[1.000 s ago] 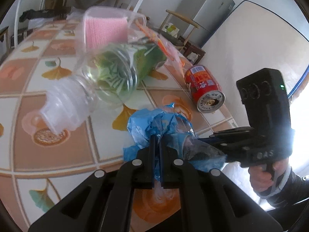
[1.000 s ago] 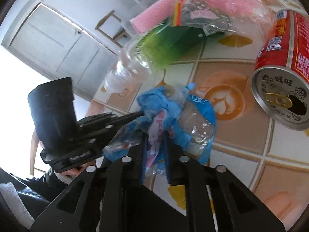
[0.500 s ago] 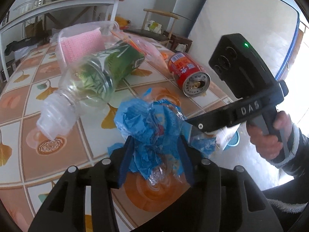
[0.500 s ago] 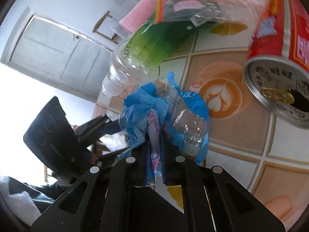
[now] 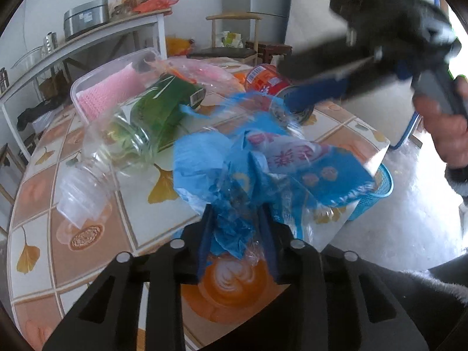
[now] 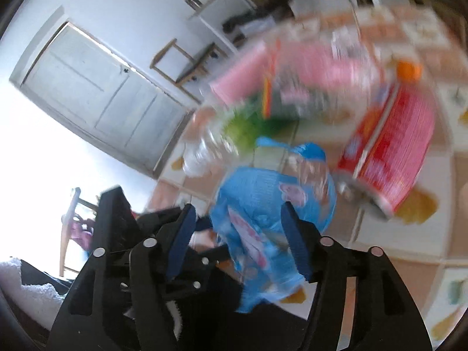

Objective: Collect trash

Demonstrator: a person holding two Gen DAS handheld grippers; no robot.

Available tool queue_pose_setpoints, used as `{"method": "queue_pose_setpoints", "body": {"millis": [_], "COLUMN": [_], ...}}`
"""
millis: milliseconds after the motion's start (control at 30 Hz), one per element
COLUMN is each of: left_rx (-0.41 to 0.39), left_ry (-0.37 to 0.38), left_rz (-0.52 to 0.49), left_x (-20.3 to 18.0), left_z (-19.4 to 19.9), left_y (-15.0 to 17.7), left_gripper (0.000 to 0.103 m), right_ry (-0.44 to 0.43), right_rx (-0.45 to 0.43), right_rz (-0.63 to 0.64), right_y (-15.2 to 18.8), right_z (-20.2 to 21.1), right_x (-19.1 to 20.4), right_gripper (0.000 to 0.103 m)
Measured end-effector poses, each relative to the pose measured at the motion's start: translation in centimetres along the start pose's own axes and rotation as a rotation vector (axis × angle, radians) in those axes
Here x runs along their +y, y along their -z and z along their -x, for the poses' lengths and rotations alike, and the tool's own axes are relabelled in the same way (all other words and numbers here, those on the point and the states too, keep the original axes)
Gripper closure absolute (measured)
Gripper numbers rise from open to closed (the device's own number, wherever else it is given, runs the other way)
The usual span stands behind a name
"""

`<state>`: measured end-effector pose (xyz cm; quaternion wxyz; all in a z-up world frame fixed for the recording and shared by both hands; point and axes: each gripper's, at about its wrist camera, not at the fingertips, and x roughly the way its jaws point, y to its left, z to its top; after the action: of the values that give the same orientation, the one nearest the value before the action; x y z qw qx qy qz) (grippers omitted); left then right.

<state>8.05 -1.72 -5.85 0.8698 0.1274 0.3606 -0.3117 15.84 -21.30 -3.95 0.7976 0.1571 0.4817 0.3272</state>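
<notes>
While the left gripper (image 5: 236,228) holds a crumpled blue wrapper (image 5: 263,169) between its fingers, which press the plastic's lower folds from both sides, the bundle hangs above the near edge of the tiled table (image 5: 96,251). Right gripper (image 6: 238,234): fingers spread wide, nothing clamped; the wrapper (image 6: 263,210) shows between them, contact uncertain owing to motion blur. From the left wrist view the right tool appears upper right, blurred, held in a hand (image 5: 447,128). On the table behind the wrapper: a clear bottle (image 5: 117,146) with green label, lying on its side; a clear tub (image 5: 111,87) containing a pink sponge; a red can (image 5: 266,83) on its side, partly hidden by the wrapper. Beyond the table edge, lower right: a blue basket (image 5: 377,187) on the floor.
</notes>
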Motion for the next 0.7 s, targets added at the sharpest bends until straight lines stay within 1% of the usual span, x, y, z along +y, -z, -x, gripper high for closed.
{"method": "queue_pose_setpoints", "body": {"millis": [67, 133, 233, 300, 333, 367, 400, 433, 467, 533, 567, 600, 700], "left_rx": [-0.003, -0.006, -0.01, -0.019, -0.025, -0.029, -0.032, -0.039, -0.049, -0.081, -0.105, -0.12, -0.176], "left_ry": [-0.013, -0.01, 0.0, 0.008, 0.02, 0.029, 0.037, 0.057, 0.077, 0.122, 0.154, 0.171, 0.217], "left_rz": [0.003, 0.013, 0.024, 0.033, 0.043, 0.052, 0.06, 0.077, 0.095, 0.133, 0.156, 0.172, 0.242], "left_x": [0.1, 0.3, 0.6, 0.6, 0.8, 1.0, 0.9, 1.2, 1.3, 1.8, 2.2, 2.5, 3.9], "left_z": [-0.1, 0.0, 0.2, 0.5, 0.6, 0.7, 0.9, 1.2, 1.5, 2.6, 3.3, 3.8, 5.1], "left_y": [0.0, 0.0, 0.2, 0.5, 0.7, 0.8, 0.9, 1.0, 1.0, 1.0, 0.9, 0.9, 0.5], "left_gripper": [0.085, 0.087, 0.088, 0.089, 0.09, 0.091, 0.092, 0.093, 0.093, 0.094, 0.094, 0.094, 0.094], "right_ry": [0.045, 0.104, 0.141, 0.177, 0.21, 0.236, 0.249, 0.254, 0.257, 0.255, 0.245, 0.207, 0.174], "right_rx": [-0.045, -0.073, -0.076, -0.066, -0.044, -0.016, 0.01, 0.03, 0.048, 0.106, 0.118, 0.123, 0.153], "right_rz": [0.05, 0.089, 0.124, 0.14, 0.14, 0.127, 0.105, 0.077, 0.049, -0.028, -0.042, -0.054, -0.034], "right_y": [-1.0, -1.7, -2.0, -1.5, -1.2, -0.9, -0.6, -0.3, -0.2, 0.8, 1.2, 1.7, 2.6], "right_z": [1.1, 1.6, 1.0, -0.6, -1.6, -2.6, -3.5, -4.0, -4.4, -5.9, -6.2, -6.4, -6.8], "right_x": [1.0, 1.6, 2.6, 3.1, 3.0, 2.4, 1.8, 0.9, 0.5, -1.4, -1.7, -1.8, -1.0], "right_gripper": [0.038, 0.036, 0.036, 0.038, 0.046, 0.057, 0.062, 0.07, 0.082, 0.094, 0.097, 0.097, 0.099]}}
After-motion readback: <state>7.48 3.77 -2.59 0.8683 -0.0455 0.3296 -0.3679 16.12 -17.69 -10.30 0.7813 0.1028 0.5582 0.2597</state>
